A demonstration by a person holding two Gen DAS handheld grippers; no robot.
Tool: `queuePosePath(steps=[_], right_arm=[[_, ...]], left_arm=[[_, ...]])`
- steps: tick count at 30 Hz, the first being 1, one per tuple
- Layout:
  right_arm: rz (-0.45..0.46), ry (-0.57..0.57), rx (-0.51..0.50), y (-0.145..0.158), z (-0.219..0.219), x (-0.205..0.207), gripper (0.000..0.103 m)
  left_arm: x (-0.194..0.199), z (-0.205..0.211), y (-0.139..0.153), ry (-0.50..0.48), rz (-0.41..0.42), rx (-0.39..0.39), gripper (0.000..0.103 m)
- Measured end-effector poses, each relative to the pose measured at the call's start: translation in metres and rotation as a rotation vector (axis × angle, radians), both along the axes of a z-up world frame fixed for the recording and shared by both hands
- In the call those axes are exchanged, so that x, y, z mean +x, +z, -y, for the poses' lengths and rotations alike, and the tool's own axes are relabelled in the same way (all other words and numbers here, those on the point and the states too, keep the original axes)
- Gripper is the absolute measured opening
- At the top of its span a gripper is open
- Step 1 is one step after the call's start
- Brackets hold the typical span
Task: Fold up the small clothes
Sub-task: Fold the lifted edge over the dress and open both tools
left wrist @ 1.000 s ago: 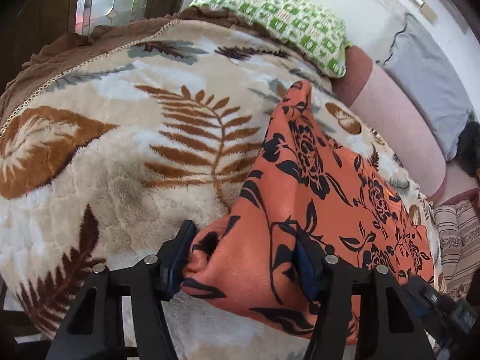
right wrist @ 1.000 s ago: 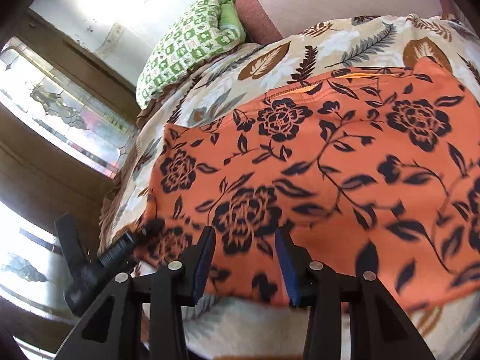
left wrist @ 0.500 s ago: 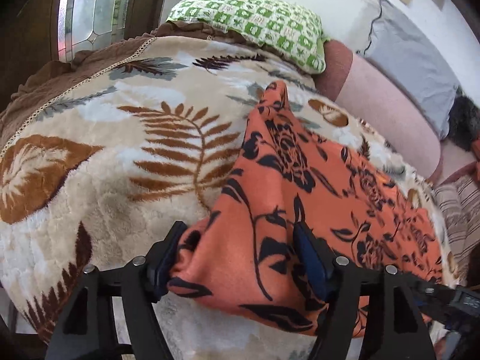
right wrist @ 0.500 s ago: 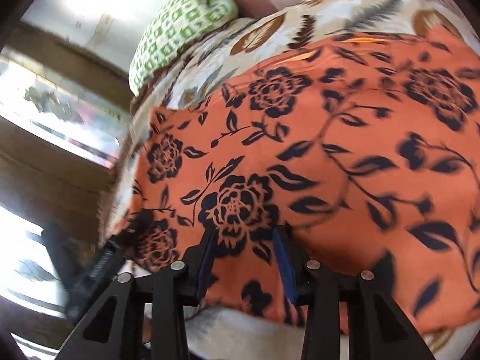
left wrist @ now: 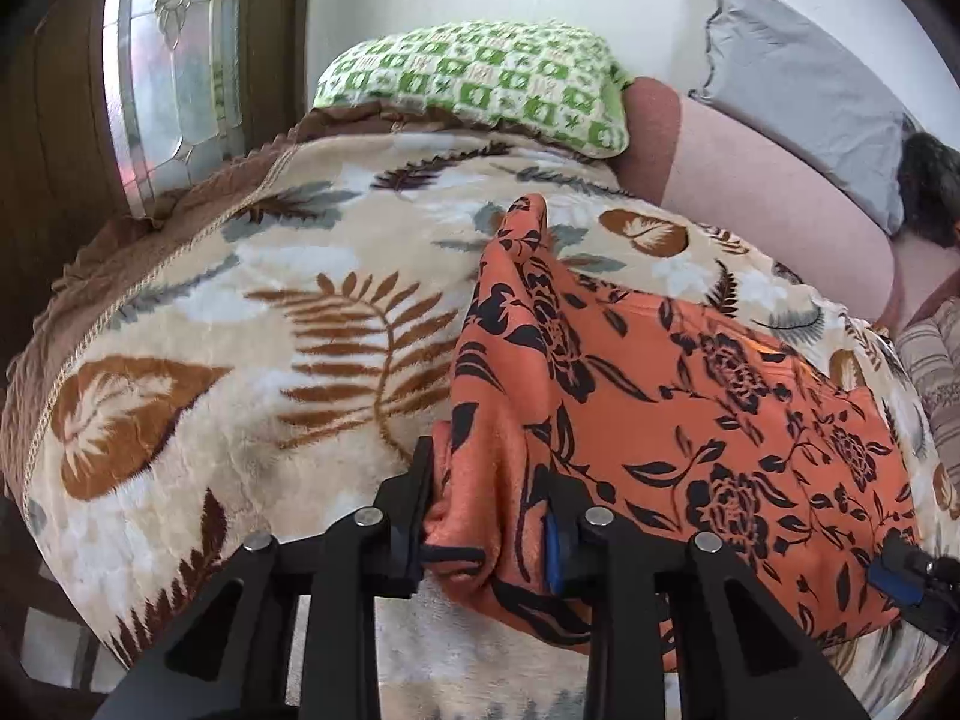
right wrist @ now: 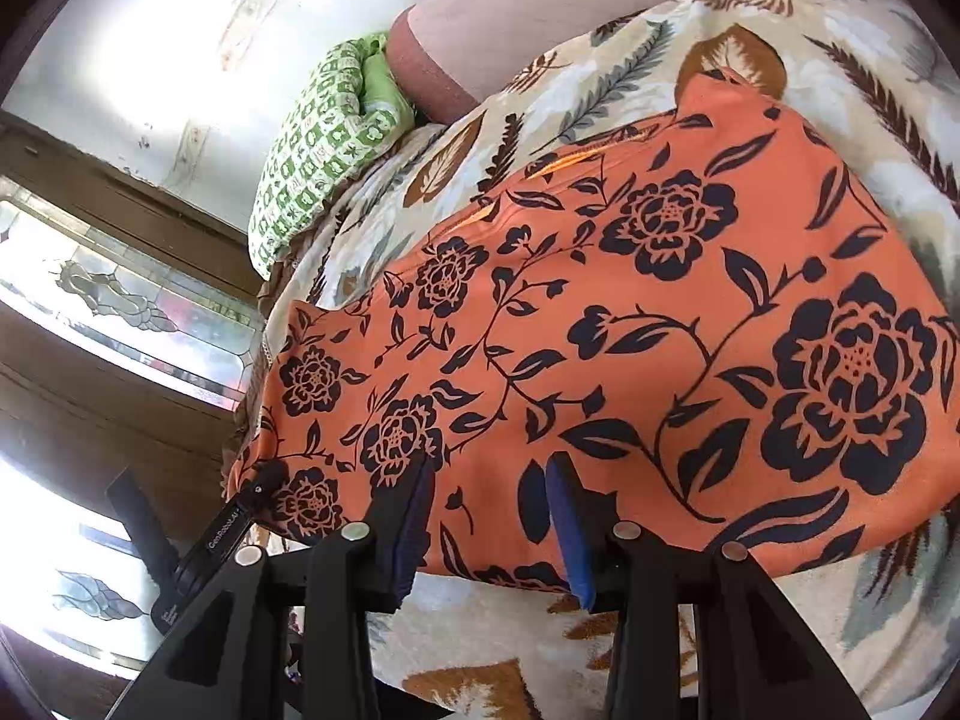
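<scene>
A leaf-print blanket (left wrist: 252,324) under a green checked pillow (left wrist: 480,84), a grey pillow (left wrist: 798,96), perhaps a stained-glass window (left wrist: 174,60) behind

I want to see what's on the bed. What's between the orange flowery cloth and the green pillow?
Only the leafy blanket; nothing else lies between the orange cloth and the green pillow. Both wrist views show it.

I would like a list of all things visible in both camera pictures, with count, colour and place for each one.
garment: one, orange with black flowers, lying on the blanket, near edge bunched.
blanket: one, cream with brown leaves, covering the bed.
pillow: one, green and white checked, at the far end.
bolster: one, pink, beside the pillow.
grey cushion: one, against the wall.
window: patterned glass, dark wooden frame.
left gripper: black, jaws just closing on the bunched corner.
right gripper: black, on the near edge.
</scene>
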State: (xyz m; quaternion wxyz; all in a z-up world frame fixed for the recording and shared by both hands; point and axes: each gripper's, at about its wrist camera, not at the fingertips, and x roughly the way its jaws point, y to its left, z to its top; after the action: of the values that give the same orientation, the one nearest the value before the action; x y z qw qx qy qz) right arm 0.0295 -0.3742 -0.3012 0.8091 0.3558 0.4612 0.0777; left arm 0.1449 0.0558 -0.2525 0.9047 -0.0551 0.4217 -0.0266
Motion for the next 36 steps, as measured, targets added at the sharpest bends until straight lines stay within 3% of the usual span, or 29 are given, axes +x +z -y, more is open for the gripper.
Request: queuePosePath(steps=[2, 4, 6, 7, 10, 14, 20, 25, 31, 36], right_arm=[[-0.010, 0.007, 0.004, -0.004, -0.003, 0.002, 0.042], [-0.024, 0.025, 0.003, -0.009, -0.010, 0.003, 0.042], [-0.035, 0.037, 0.003, -0.013, -0.014, 0.006, 0.042], [-0.039, 0.041, 0.003, -0.015, -0.017, 0.007, 0.042], [-0.039, 0.048, -0.009, -0.016, -0.021, 0.011, 0.042], [-0.050, 0.033, 0.004, -0.019, -0.022, 0.013, 0.042], [-0.035, 0.009, 0.007, -0.013, -0.012, 0.010, 0.042], [-0.001, -0.079, 0.032, -0.004, 0.025, -0.004, 0.042], [0.049, -0.190, 0.077, 0.006, 0.082, -0.028, 0.042], [0.089, -0.277, 0.124, 0.011, 0.132, -0.052, 0.042]], left_arm=[[0.005, -0.004, -0.011, 0.021, -0.048, -0.028, 0.074], [0.011, -0.005, -0.024, 0.020, -0.087, -0.032, 0.077], [0.010, -0.002, -0.028, 0.005, -0.061, -0.004, 0.077], [0.010, -0.001, -0.028, -0.002, -0.042, -0.001, 0.073], [0.011, -0.006, -0.025, -0.010, -0.006, -0.028, 0.039], [0.013, -0.008, -0.022, -0.036, -0.003, -0.049, 0.029], [0.005, 0.004, 0.015, -0.096, 0.050, -0.083, 0.026], [-0.007, 0.038, 0.060, -0.186, 0.140, -0.068, 0.026], [-0.015, 0.109, 0.095, -0.342, 0.180, -0.094, 0.024], [-0.023, 0.201, 0.096, -0.486, 0.172, -0.093, 0.020]])
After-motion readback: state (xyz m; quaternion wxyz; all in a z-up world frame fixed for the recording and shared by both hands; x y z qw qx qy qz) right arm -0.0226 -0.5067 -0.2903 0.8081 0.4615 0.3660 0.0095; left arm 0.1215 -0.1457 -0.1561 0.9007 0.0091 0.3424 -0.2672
